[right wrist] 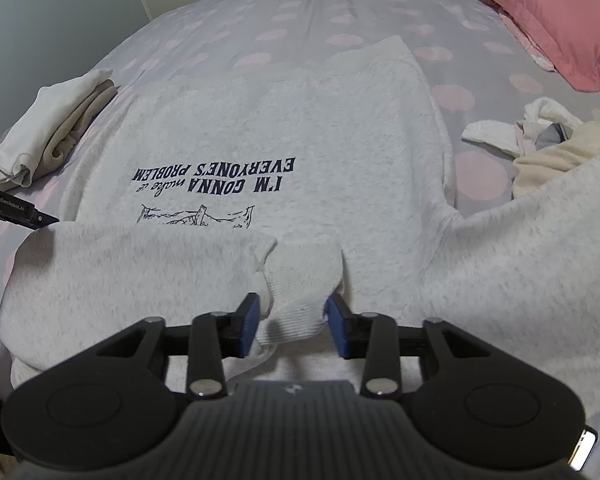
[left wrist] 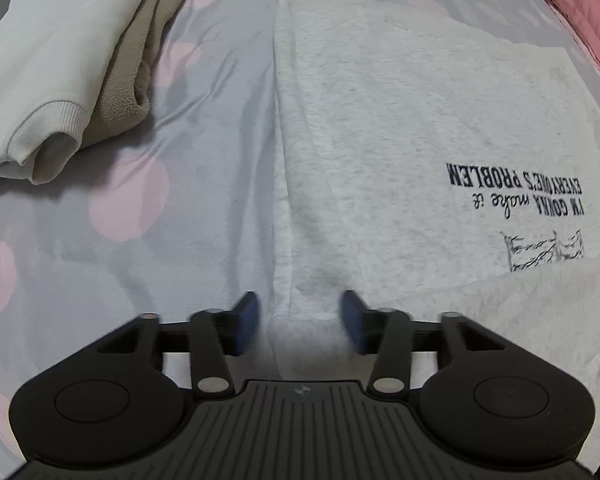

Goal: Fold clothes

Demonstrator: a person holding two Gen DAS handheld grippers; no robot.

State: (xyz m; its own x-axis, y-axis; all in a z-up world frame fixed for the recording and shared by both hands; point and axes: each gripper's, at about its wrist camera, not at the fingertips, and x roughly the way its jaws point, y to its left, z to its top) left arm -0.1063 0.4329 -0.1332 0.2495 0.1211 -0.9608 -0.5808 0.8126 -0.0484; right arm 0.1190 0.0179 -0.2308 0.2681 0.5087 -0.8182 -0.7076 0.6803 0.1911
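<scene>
A light grey sweatshirt with dark printed lettering lies flat on the bed. My left gripper is open just above the sweatshirt's left edge, with nothing between its blue pads. In the right wrist view the sweatshirt has one sleeve folded across its chest. That sleeve's ribbed cuff lies between the fingers of my right gripper. The jaws stand wide apart around the cuff and do not squeeze it. The other sleeve spreads out to the right.
Folded white and beige clothes are stacked at the left on the dotted grey bedsheet. A loose heap of clothes lies to the right, with a pink pillow behind it. The left gripper's body shows at the left edge.
</scene>
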